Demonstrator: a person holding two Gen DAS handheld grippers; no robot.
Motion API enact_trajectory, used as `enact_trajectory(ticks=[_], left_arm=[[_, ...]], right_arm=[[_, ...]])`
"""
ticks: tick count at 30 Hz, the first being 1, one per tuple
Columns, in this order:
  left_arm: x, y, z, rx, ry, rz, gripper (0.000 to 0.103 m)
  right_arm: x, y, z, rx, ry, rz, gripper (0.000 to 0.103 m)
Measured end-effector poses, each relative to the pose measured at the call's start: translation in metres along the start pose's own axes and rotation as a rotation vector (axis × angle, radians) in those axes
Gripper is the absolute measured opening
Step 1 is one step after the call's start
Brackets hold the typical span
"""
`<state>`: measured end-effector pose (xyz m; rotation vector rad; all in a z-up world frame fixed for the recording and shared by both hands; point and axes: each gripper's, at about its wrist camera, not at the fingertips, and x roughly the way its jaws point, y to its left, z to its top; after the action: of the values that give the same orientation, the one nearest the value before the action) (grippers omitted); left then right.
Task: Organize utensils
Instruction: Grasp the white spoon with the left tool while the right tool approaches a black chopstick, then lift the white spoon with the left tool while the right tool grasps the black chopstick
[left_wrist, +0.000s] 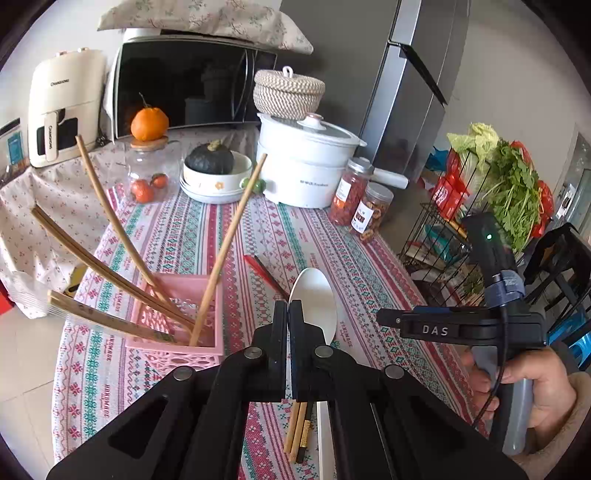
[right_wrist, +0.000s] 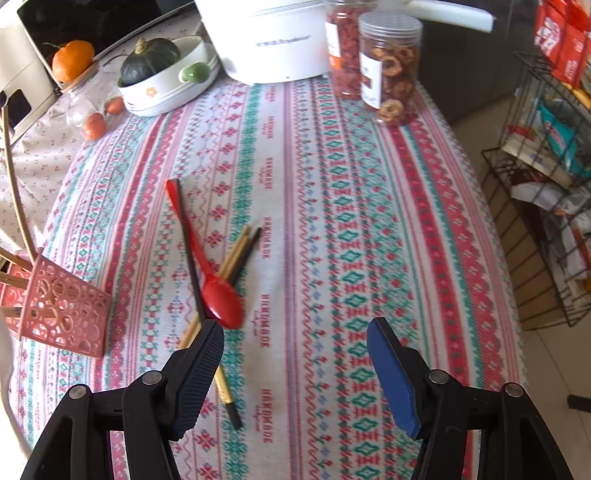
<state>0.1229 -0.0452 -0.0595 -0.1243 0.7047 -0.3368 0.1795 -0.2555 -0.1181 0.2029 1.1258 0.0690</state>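
My left gripper (left_wrist: 288, 308) is shut on a white spoon (left_wrist: 314, 299), whose bowl sticks up past the fingertips and whose handle runs down between the jaws. It hangs above the table, to the right of a pink lattice basket (left_wrist: 177, 328) that holds several wooden chopsticks (left_wrist: 229, 243). My right gripper (right_wrist: 295, 326) stands open over the tablecloth with nothing between its fingers. Just left of it lie a red spoon (right_wrist: 221, 299), a black chopstick (right_wrist: 188, 243) and a few loose chopsticks (right_wrist: 240, 251). The pink basket (right_wrist: 62, 317) shows at the left edge.
At the back stand a white cooker (left_wrist: 306, 162), two snack jars (right_wrist: 391, 70), a bowl with a dark squash (left_wrist: 210, 162) and a glass jar with an orange on top (left_wrist: 149, 125). A wire rack (right_wrist: 546, 177) stands off the table's right edge. A hand (left_wrist: 535, 387) holds the right gripper's handle.
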Motion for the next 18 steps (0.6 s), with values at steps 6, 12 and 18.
enact_trajectory(ticks=[6, 12, 18], left_arm=[[-0.048, 0.033, 0.015, -0.067, -0.127, 0.006, 0.0], [-0.064, 0.06, 0.025, -0.112, -0.162, 0.003, 0.0], [-0.063, 0.078, 0.036, -0.149, -0.169, -0.007, 0.0]], right_arm=[[0.036, 0.035, 0.024, -0.026, 0.03, 0.1, 0.025], [0.065, 0.06, 0.05, -0.049, 0.018, 0.117, 0.015], [0.098, 0.074, 0.061, -0.086, 0.051, 0.078, 0.015]])
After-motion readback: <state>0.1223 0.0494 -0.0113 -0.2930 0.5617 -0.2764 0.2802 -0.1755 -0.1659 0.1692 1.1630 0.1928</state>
